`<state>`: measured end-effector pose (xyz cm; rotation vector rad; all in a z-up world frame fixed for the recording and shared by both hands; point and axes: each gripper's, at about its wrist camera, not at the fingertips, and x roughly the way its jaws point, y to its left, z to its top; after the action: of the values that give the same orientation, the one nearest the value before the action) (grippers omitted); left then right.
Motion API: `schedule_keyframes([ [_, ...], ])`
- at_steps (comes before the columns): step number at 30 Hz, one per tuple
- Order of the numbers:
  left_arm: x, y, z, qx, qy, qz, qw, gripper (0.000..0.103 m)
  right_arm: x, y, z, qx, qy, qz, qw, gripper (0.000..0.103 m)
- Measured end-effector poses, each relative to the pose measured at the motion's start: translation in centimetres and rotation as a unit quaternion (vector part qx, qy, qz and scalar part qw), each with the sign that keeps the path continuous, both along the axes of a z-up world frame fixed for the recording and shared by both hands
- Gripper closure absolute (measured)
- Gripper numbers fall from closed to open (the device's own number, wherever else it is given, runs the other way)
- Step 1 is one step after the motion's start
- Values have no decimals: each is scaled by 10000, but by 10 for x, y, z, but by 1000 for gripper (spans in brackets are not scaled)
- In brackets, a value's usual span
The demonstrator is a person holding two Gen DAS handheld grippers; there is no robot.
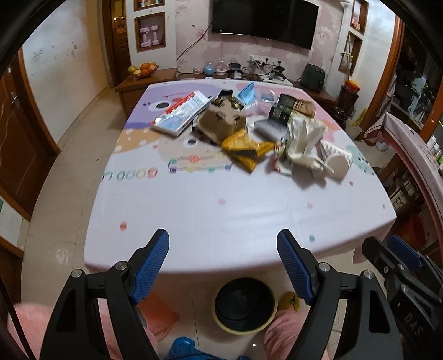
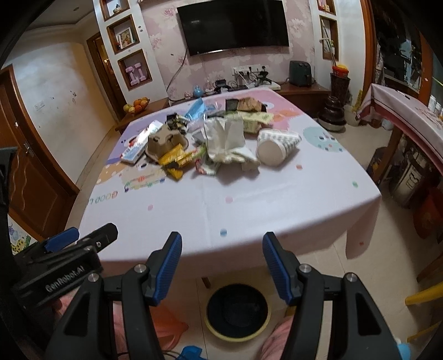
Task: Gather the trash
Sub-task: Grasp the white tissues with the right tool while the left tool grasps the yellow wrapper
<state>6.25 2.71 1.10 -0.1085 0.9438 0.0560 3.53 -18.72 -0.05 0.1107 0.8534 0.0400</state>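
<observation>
A pile of trash lies on the far half of the table (image 1: 193, 210): a yellow wrapper (image 1: 243, 149), a crumpled white bag (image 1: 301, 138), a paper cup (image 1: 336, 160) on its side, a brown cardboard tray (image 1: 221, 121), a red-and-white box (image 1: 180, 113) and a blue mask (image 1: 246, 92). The same cup (image 2: 277, 145), white bag (image 2: 225, 138) and yellow wrapper (image 2: 173, 160) show in the right wrist view. A round bin (image 1: 245, 304) with a black liner stands on the floor under the table's near edge. My left gripper (image 1: 223, 263) and right gripper (image 2: 221, 265) are both open and empty, above the near edge.
A low wooden cabinet (image 1: 144, 80) with a fruit bowl (image 1: 144, 69) stands behind the table under a wall TV (image 1: 263, 22). A second covered table (image 2: 409, 110) is at the right. A yellow chair (image 2: 426, 296) stands at the near right. Wooden doors are at the left.
</observation>
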Motion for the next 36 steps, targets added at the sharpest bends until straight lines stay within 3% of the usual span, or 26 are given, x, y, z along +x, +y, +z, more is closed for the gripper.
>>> schedule_keyframes([
  [4, 31, 5, 5, 79, -56, -115, 9999, 24, 33, -4, 9, -9, -139, -19, 9999, 41],
  [12, 105, 5, 5, -138, -42, -576, 9982, 24, 111, -8, 13, 171, -122, 7, 9998, 33],
  [21, 186, 28, -38, -596, 215, -624, 9960, 24, 224, -19, -20, 167, 248, 116, 9995, 30],
  [26, 217, 33, -72, -900, 628, -647, 9919, 24, 245, -23, -49, 338, 557, 99, 9978, 29],
  [31, 233, 25, -100, -1128, 938, -681, 9868, 24, 243, -17, -58, -106, 355, 161, 9992, 32],
  [36, 240, 14, -106, -1136, 822, -745, 9873, 24, 241, -12, -56, -302, 210, 304, 9989, 41],
])
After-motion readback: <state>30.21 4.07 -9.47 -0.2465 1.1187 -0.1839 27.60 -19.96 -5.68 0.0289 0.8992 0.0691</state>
